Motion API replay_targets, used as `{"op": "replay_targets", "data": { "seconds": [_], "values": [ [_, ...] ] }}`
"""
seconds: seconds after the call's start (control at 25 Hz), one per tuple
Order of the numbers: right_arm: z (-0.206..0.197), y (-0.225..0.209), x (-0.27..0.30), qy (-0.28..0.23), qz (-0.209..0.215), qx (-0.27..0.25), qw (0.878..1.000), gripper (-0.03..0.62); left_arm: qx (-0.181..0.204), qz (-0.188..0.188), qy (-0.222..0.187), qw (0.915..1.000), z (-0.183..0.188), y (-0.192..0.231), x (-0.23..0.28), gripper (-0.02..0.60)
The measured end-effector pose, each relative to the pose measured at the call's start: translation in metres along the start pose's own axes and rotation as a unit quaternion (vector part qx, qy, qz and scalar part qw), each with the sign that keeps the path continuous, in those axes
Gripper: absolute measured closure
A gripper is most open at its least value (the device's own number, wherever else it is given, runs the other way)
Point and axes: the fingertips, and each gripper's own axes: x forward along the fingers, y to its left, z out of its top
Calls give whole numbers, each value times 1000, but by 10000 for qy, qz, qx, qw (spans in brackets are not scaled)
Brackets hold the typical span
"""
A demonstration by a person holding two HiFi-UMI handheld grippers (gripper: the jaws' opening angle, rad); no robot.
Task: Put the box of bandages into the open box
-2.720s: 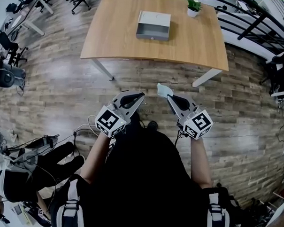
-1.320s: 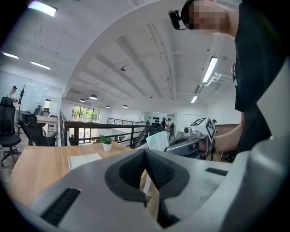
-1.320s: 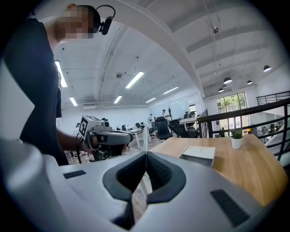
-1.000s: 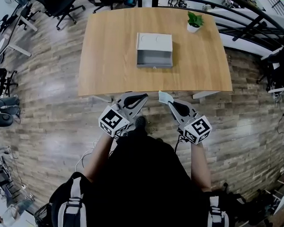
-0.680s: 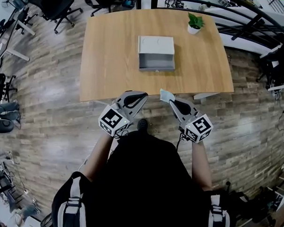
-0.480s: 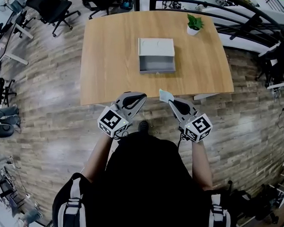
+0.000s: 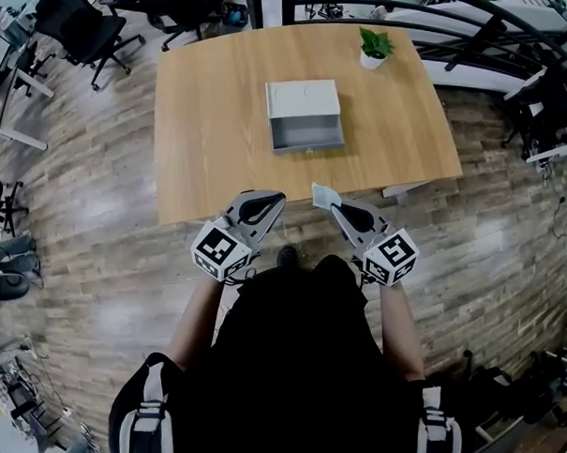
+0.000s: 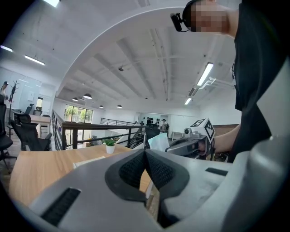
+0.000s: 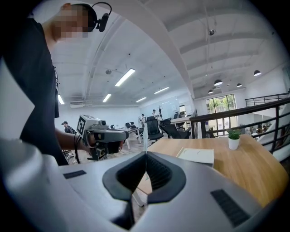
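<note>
— Start at the left. What is out there?

— Far off to the left of the left gripper (image 8: 145, 152), office chairs (image 7: 81, 29) stand on the plank floor (image 7: 97, 194). The gripper itself is clenched, its pads pressed together with nothing between them. It is held at the near edge of the wooden table (image 7: 213, 124).

— And the open box?

— The open box (image 7: 303, 102) sits on the table ahead of the two grippers, well apart from both. Its lid is laid back on the side away from them, and its grey inside faces up.

— Where is the box of bandages?

— The box of bandages (image 7: 324, 194) is up in the air just right of the left gripper's tip, sticking out past the tip of the right gripper (image 9: 146, 155). That gripper is grasping it. The right gripper view shows the pale carton edge-on, a thin upright strip pinched between the pads. From above, the carton hangs over the table's near edge, short of the open box.

— Anything further right?

— A potted plant (image 7: 372, 44) in a white pot. It stands on the table's far side, ahead and to the right of the right gripper, beyond the open box.
</note>
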Motion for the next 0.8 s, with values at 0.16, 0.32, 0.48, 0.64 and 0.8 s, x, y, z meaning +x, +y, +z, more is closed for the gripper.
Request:
{"op": "replay_targets", "data": {
  "seconds": [0.16,0.32,0.48,0.64,0.8],
  "values": [
    [-3,-7,-1,22,-59,60,10000,569,-39,46,20,10000,-2,3,0,558],
    [-3,-21,0,3,-33,105,9999,569,-53,109,89,9999,-4,6,8,558],
    [-2,-39,5,21,85,131,9999,569,-30,228,81,9997,0,14,23,558],
    [-1,-59,18,126,307,104,9994,569,-71,426,63,9990,3,30,38,558],
    [5,-84,30,232,544,132,9982,569,-120,562,121,9983,7,44,61,558]
  ]
}}
